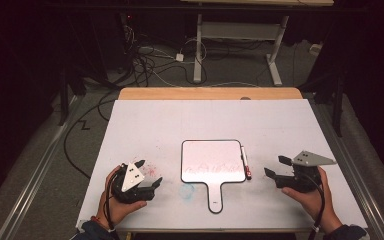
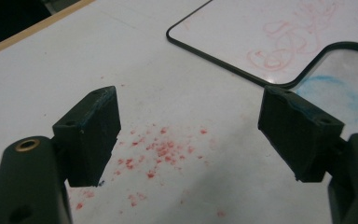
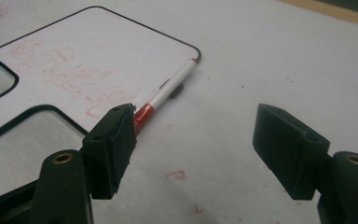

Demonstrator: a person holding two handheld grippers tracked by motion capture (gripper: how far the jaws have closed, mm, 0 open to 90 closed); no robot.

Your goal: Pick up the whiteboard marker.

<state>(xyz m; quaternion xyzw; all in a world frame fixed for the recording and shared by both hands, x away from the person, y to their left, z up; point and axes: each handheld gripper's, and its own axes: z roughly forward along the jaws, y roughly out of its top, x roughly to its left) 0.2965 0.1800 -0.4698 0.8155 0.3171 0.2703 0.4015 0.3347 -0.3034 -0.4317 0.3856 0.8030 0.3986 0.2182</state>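
A small white board (image 1: 211, 161) with a black rim and a short handle (image 1: 215, 197) lies flat mid-table, faint red scribbles on it. Along its right edge rests a white marker (image 1: 245, 163) with a red cap. My left gripper (image 1: 149, 173) is held low to the left of the board, jaws open and nothing between them. In the left gripper view the gripper (image 2: 191, 135) hovers over red specks (image 2: 158, 149), with the board (image 2: 242, 32) ahead. My right gripper (image 1: 275, 165) is open to the right of the marker. In its own view the gripper (image 3: 196, 140) faces the marker (image 3: 168, 91) and board (image 3: 88, 51).
A white sheet (image 1: 205, 120) covers the table, with a wooden strip (image 1: 210, 93) at the far edge. A blue smudge (image 1: 186, 190) marks the sheet left of the handle. Cables (image 1: 150, 60) and a desk frame (image 1: 240, 35) lie on the floor beyond.
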